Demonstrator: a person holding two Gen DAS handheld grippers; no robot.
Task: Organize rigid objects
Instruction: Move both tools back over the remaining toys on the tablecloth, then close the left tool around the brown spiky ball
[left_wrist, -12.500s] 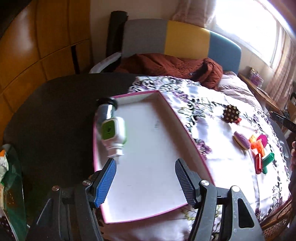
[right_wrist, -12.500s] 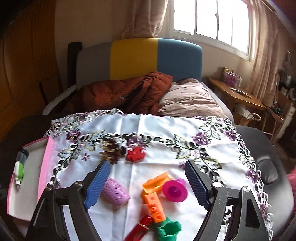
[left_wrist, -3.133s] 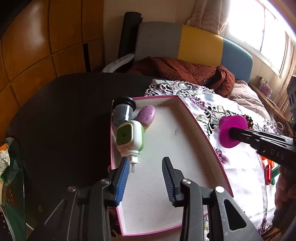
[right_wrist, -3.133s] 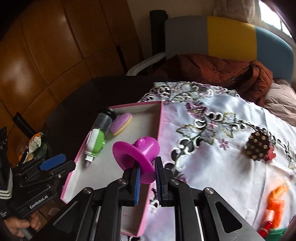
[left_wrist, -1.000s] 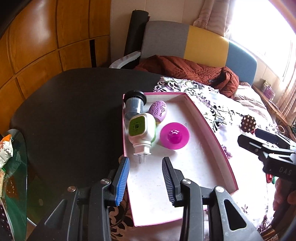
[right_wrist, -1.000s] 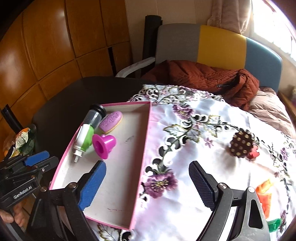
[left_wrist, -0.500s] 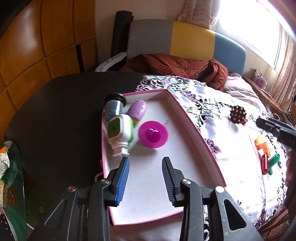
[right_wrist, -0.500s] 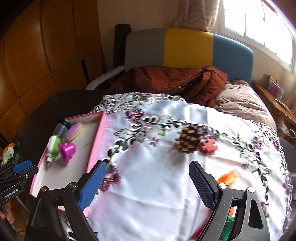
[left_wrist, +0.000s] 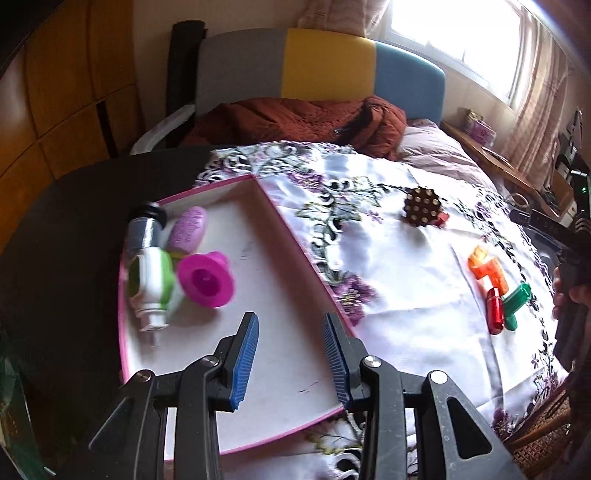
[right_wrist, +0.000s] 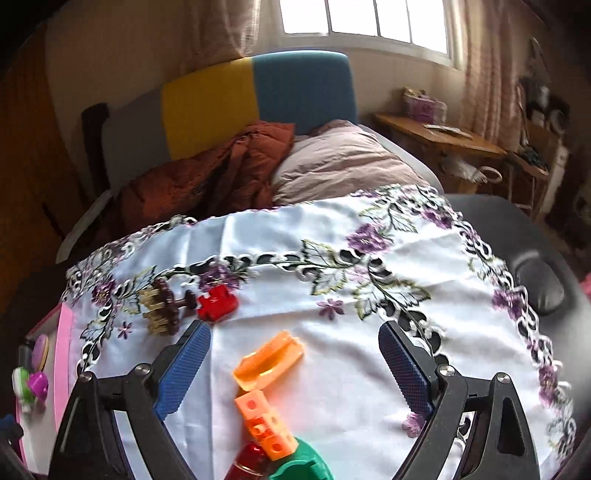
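Observation:
A pink-rimmed tray (left_wrist: 295, 251) on the floral cloth holds a green-and-white bottle (left_wrist: 149, 280), a purple oval piece (left_wrist: 186, 229) and a magenta funnel-shaped toy (left_wrist: 205, 278). My left gripper (left_wrist: 291, 350) is open and empty over the tray's near part. My right gripper (right_wrist: 295, 365) is wide open and empty above an orange channel piece (right_wrist: 269, 360) and an orange holed block (right_wrist: 264, 424). A red piece (right_wrist: 247, 461) and a green piece (right_wrist: 303, 467) lie just below. A brown studded piece (right_wrist: 160, 308) and a red puzzle piece (right_wrist: 218, 302) lie further left.
The embroidered white cloth (right_wrist: 332, 295) covers a dark table (left_wrist: 62, 229). A multicoloured chair back (left_wrist: 314, 70) with a rust jacket (left_wrist: 295, 122) stands behind. A wooden side table (right_wrist: 443, 138) is at the right. The tray's edge shows in the right wrist view (right_wrist: 64, 350).
My right gripper has swung right from the tray side and now sits over the orange pieces. The left gripper has stayed over the tray, its view turned a little to the right.

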